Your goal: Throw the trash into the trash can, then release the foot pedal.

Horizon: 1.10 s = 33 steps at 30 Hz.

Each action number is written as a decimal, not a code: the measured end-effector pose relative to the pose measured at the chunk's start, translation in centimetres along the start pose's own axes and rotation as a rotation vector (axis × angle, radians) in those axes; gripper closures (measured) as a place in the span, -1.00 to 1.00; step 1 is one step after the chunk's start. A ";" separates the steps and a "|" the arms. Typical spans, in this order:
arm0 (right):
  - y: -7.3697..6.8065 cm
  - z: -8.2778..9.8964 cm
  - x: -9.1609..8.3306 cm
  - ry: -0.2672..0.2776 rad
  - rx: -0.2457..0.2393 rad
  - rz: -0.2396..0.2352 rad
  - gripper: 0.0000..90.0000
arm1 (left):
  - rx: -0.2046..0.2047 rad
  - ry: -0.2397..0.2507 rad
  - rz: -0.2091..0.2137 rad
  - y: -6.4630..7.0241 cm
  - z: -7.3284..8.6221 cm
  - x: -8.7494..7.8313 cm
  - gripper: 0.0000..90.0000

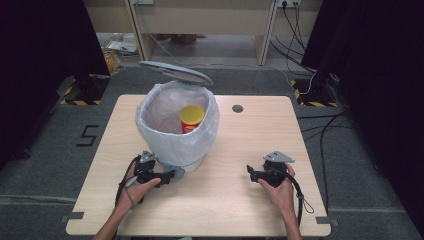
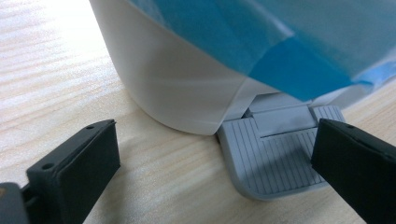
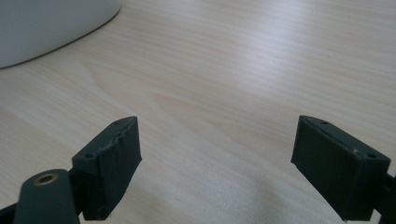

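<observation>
A white pedal bin [image 1: 177, 142] with a thin bag liner stands on the wooden table [image 1: 235, 210], its grey lid [image 1: 175, 72] tipped up and back. A yellow can with a red label [image 1: 192, 118] sits upright inside. My left gripper [image 1: 169, 176] is at the bin's base, open. In the left gripper view [image 2: 215, 149] one jaw lies over the edge of the grey ribbed pedal [image 2: 275, 163], and the other stands over bare wood beside the bin wall [image 2: 177, 88]. My right gripper [image 1: 252, 172] sits low over the table, open and empty [image 3: 219, 149].
A round cable hole [image 1: 237, 108] is in the table behind the bin. Black cables [image 1: 320, 125] trail over the grey floor at the right. A wooden desk [image 1: 200, 20] stands beyond the table. The bin's curved wall [image 3: 46, 28] shows far off in the right gripper view.
</observation>
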State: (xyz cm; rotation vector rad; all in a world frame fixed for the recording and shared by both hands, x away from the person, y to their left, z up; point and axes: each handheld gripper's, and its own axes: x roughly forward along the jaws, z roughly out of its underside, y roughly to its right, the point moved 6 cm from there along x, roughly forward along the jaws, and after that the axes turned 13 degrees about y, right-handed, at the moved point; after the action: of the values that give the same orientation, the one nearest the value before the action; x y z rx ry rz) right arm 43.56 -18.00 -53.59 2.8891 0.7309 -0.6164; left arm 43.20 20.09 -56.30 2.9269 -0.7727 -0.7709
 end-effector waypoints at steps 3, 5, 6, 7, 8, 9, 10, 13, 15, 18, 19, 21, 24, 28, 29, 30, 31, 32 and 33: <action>-0.2 0.2 -0.1 -0.011 0.003 -0.003 -0.65 | 0.000 0.000 0.000 0.0 0.0 0.0 -0.99; -0.3 0.3 -0.1 -0.012 0.002 -0.009 -0.65 | 0.000 0.000 0.000 0.0 0.0 0.0 -0.99; -0.4 0.4 -0.2 -0.016 -0.001 -0.012 -0.65 | 0.000 0.000 0.000 0.0 0.0 0.0 -0.99; -0.5 0.5 -0.2 -0.022 -0.001 -0.012 -0.65 | 0.000 0.000 0.000 0.0 0.0 0.0 -0.99; -0.5 0.7 -0.3 -0.028 -0.003 -0.012 -0.65 | 0.000 0.000 0.000 0.0 0.0 0.0 -0.99; -0.5 0.8 -0.3 -0.032 -0.001 -0.010 -0.65 | 0.000 0.000 0.000 0.0 0.0 0.0 -0.99; -0.4 1.0 -0.3 -0.038 -0.004 -0.009 -0.66 | 0.000 0.000 0.000 0.0 0.0 0.0 -0.99; -0.4 1.6 -0.3 -0.058 -0.002 -0.004 -0.66 | -0.001 0.000 0.000 0.0 0.0 0.0 -0.99; -0.3 2.0 -0.2 -0.083 -0.004 -0.003 -0.66 | -0.001 0.000 0.000 0.0 0.0 0.0 -0.99; -0.2 2.5 0.0 -0.119 -0.013 0.005 -0.67 | -0.002 0.000 0.002 0.0 0.0 0.0 -0.99; -0.2 2.4 -0.1 -0.118 -0.014 0.004 -0.67 | -0.002 0.000 0.002 0.0 0.0 0.0 -0.99; -0.2 2.5 0.0 -0.118 -0.015 0.004 -0.67 | -0.002 0.000 0.003 0.0 0.0 0.0 -0.99; -0.2 2.5 0.0 -0.121 -0.011 0.000 -0.69 | -0.005 0.003 0.004 0.0 0.0 0.0 -0.99; -0.2 2.5 0.0 -0.121 -0.012 0.000 -0.70 | -0.017 0.005 0.015 -0.1 0.0 -0.1 -0.99; -0.2 2.5 0.0 -0.121 -0.013 0.000 -0.70 | -0.023 0.009 0.016 -0.1 0.0 -0.1 -0.99; -0.2 2.5 0.0 -0.121 -0.012 -0.001 -0.70 | -0.025 0.011 0.017 -0.1 -0.1 -0.1 -0.99; -0.2 2.5 0.0 -0.121 -0.012 -0.001 -0.70 | -0.025 0.011 0.017 -0.1 -0.1 -0.1 -0.99; -0.2 2.5 0.0 -0.123 -0.014 -0.001 -0.70 | -0.029 0.014 0.018 -0.1 -0.1 -0.1 -0.98; -0.2 2.5 0.0 -0.123 -0.012 -0.001 -0.71 | -0.035 0.014 0.020 -0.1 -0.1 -0.2 -0.98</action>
State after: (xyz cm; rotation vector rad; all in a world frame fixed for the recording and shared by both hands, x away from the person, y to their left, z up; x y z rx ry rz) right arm 42.57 -18.26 -55.84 2.8096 0.7167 -0.7794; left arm 43.11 20.26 -56.17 2.8861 -0.7780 -0.7535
